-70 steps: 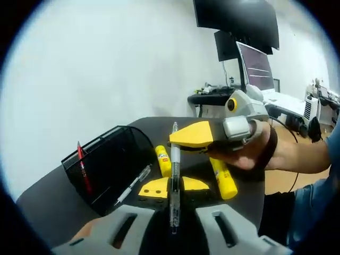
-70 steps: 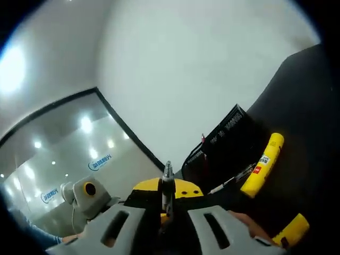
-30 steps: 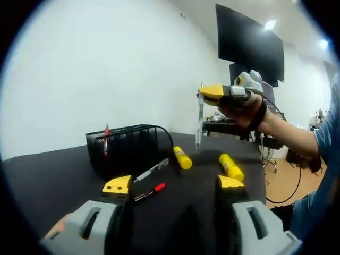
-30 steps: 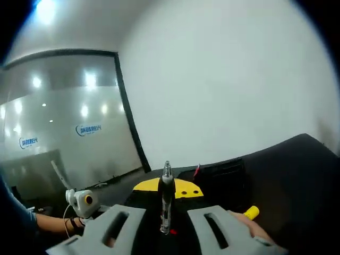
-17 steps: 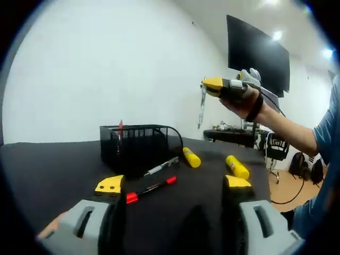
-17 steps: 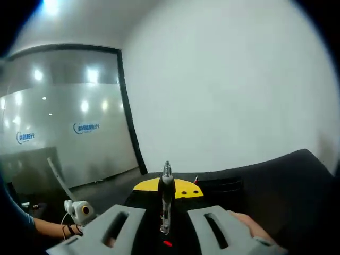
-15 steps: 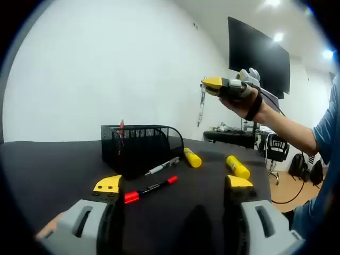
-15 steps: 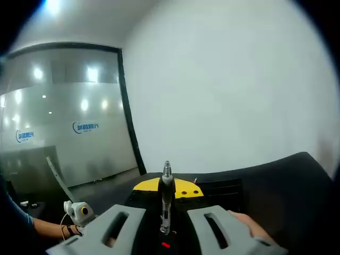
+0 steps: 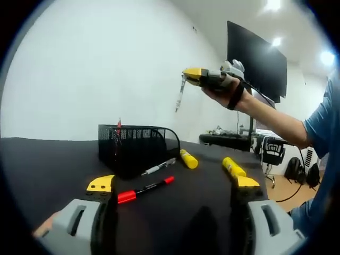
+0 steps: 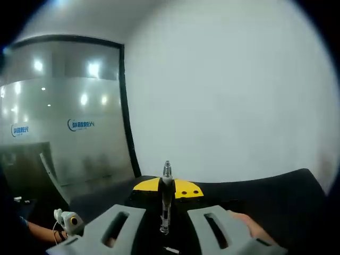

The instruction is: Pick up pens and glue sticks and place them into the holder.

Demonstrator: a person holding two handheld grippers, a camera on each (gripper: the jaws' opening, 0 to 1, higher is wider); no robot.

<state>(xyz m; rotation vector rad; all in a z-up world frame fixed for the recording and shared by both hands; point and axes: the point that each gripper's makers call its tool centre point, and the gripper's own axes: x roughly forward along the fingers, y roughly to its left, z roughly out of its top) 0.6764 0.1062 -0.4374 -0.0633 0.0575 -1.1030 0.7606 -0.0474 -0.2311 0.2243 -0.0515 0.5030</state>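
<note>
One clear pen (image 10: 166, 199) clamped in the right claw (image 10: 166, 187), gripped partway along the barrel with its metal tip poking up past the yellow pads in the right gripper view. Seen from the left gripper view as a thin stick (image 9: 180, 95) hanging tilted under that claw (image 9: 193, 73), high in the air, above the holder (image 9: 139, 144) and a little to one side of it.

Probably light, stiff and slick-barrelled; likely to swivel in a two-point pinch, so best held near the middle and lowered tip-first, close to upright, before letting go.

Black wire-mesh holder standing on the dark counter (image 9: 48, 164), with a red pen (image 9: 118, 127) upright inside at one end.

Lying on the counter, not yet collected: a white pen (image 9: 158, 167) just beside the holder's front, a red marker (image 9: 144, 189) nearer the camera, a farther glue stick (image 9: 188, 159) close to the holder's rounded end, a nearer glue stick (image 9: 234, 168) well apart from it. Glue sticks thicker, round and apt to roll; best pinched across the body, mid-length.

Left claw (image 9: 174, 183) spread wide and empty, low over the counter, roughly facing the red marker.
</note>
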